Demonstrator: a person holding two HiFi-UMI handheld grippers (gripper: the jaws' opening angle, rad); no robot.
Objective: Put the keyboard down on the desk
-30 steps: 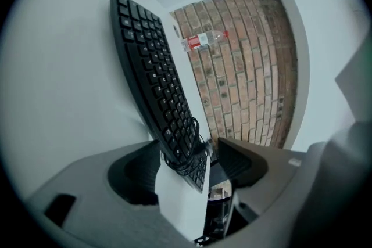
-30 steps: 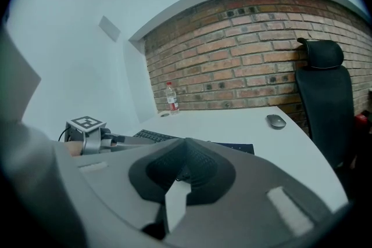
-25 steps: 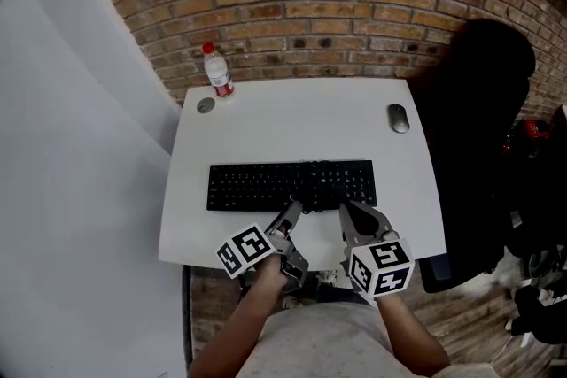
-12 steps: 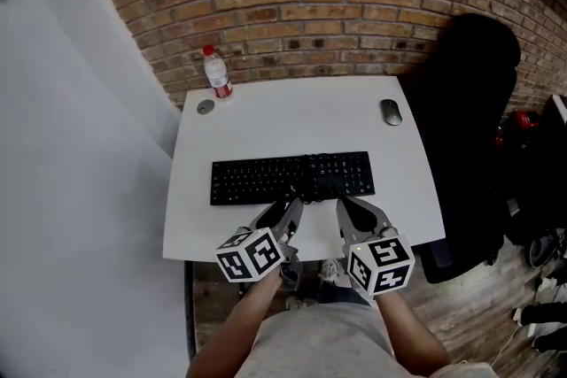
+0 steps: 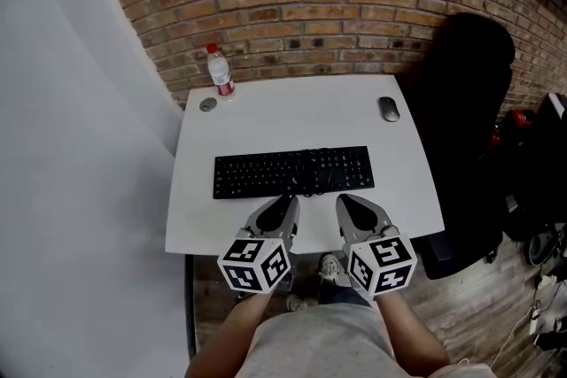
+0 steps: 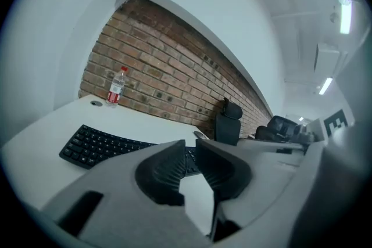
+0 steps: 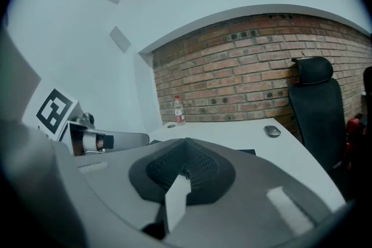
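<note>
The black keyboard (image 5: 292,173) lies flat on the white desk (image 5: 292,115), parallel to its front edge; it also shows in the left gripper view (image 6: 99,145). Both grippers hover over the desk's front edge, just short of the keyboard and apart from it. My left gripper (image 5: 282,204) is closing: a narrow gap still shows between its jaws (image 6: 190,145), with nothing in it. The pads of my right gripper (image 5: 350,204) meet, and it is shut and empty (image 7: 186,168).
A water bottle (image 5: 220,71) and its loose cap (image 5: 207,104) stand at the desk's far left corner. A grey mouse (image 5: 388,109) sits at the far right. A black office chair (image 5: 465,137) stands to the right, a brick wall behind.
Both grippers have drawn back from the keyboard toward the desk's front edge. The left jaws have narrowed from wide open to a small gap. The keyboard stays flat on the desk.
</note>
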